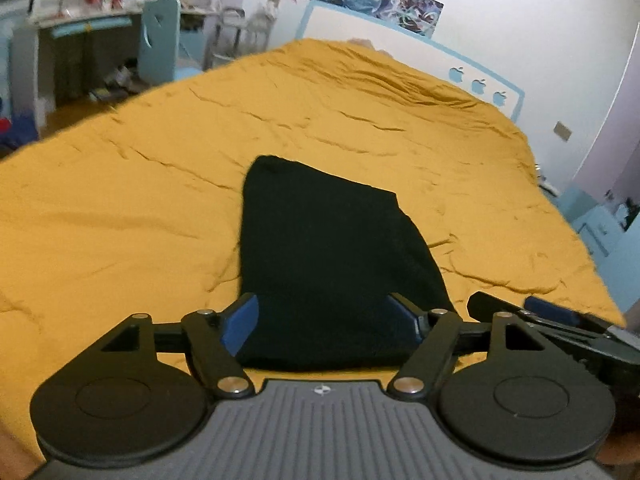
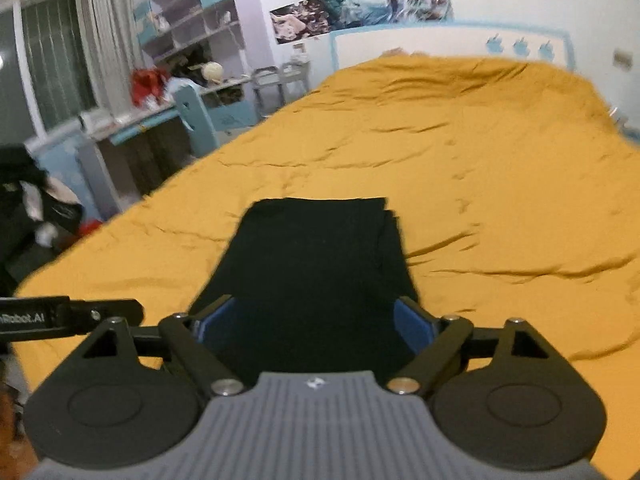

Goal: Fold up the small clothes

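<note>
Left gripper (image 1: 326,322): jaws spread wide, blue pads apart, holding nothing; the black cloth shows between and beyond the fingers, but the pads do not press on it.
Right gripper (image 2: 314,322): likewise wide open and empty-handed; the cloth fills the gap between its fingers, unpinched.
Black garment (image 1: 320,256): folded, lying flat on the bed near its close edge, directly ahead of both grippers; layered edges show at its right side in the right wrist view.
Bedspread (image 1: 120,200): mustard yellow, creased, covering the whole bed; only the garment lies on it.
Headboard (image 1: 400,48): white with pale blue trim, at the far end.
Shelves (image 2: 192,20): beyond the bed's left side, holding assorted items too blurred to name.
Desk (image 2: 140,120): cluttered top; a red object and a pale round one rest there.
</note>
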